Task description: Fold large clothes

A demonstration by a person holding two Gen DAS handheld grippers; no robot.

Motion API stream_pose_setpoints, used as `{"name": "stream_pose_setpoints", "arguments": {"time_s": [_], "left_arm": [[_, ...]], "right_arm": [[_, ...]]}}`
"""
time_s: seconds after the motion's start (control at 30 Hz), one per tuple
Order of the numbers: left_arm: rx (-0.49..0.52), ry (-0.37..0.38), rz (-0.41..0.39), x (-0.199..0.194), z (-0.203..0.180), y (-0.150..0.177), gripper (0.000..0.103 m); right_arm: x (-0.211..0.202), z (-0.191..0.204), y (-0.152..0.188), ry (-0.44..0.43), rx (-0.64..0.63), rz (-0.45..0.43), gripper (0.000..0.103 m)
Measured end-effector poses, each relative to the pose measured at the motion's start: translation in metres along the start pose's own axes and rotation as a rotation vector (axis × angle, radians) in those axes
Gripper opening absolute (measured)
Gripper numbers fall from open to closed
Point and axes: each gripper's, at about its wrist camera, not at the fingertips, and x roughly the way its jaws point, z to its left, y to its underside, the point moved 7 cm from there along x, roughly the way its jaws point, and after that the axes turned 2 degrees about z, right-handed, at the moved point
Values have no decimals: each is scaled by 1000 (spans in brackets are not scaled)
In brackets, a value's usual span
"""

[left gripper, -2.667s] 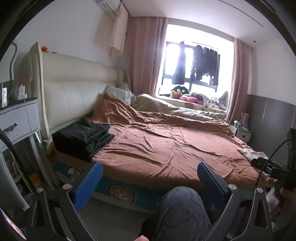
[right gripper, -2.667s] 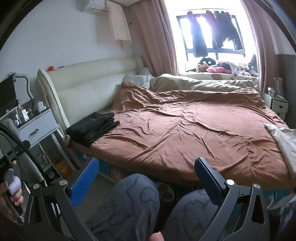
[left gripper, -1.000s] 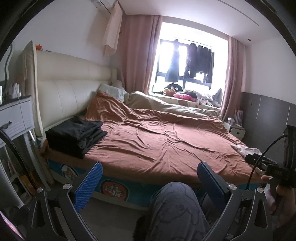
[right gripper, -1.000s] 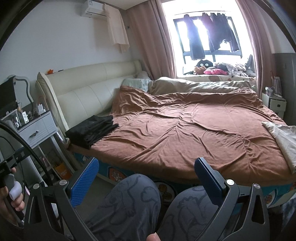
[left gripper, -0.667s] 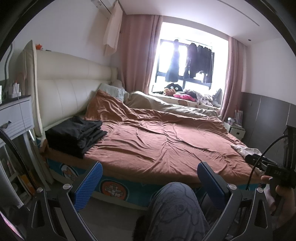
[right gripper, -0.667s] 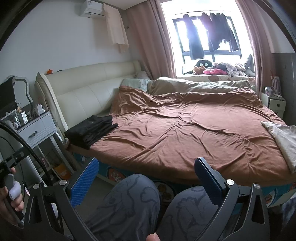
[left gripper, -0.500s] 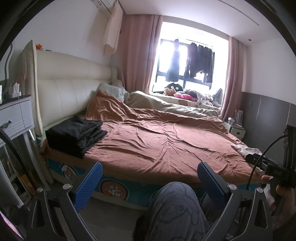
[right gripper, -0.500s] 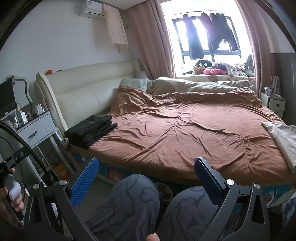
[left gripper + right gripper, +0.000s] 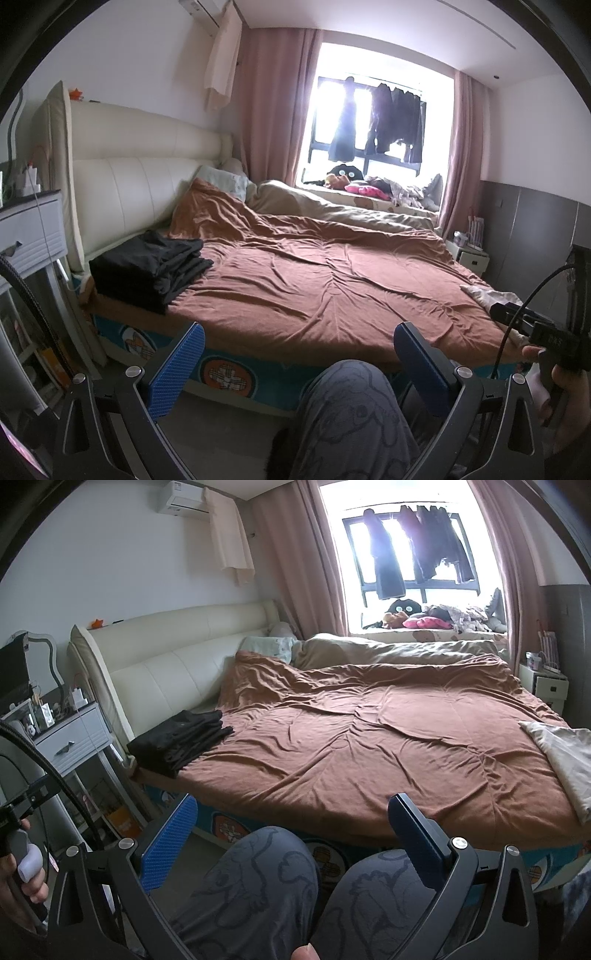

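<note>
A stack of folded black clothes (image 9: 147,269) lies at the near left corner of the bed; it also shows in the right wrist view (image 9: 181,740). A pale cream garment (image 9: 561,757) lies unfolded at the bed's right edge, and it shows in the left wrist view (image 9: 491,295). My left gripper (image 9: 295,354) is open and empty, held low over my knees in front of the bed. My right gripper (image 9: 291,830) is open and empty too, well short of the bed.
The bed carries a rumpled brown cover (image 9: 332,280) and a beige duvet (image 9: 399,650) at the far side. A white nightstand (image 9: 70,738) stands left of the bed, another (image 9: 546,686) at the far right. My knees in grey trousers (image 9: 258,886) fill the foreground.
Both views have pulled back and up slightly from the bed since 2.7 s ago. In the last second almost nothing has moved. Both grippers stay open.
</note>
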Motion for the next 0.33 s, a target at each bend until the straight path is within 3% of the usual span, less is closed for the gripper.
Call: {"name": "stream_pose_setpoints", "arguments": {"time_s": [0.33], "left_arm": [[-5, -5, -11, -3, 1, 2, 103]], "right_arm": [[-3, 0, -1, 12, -11, -4, 103]]}}
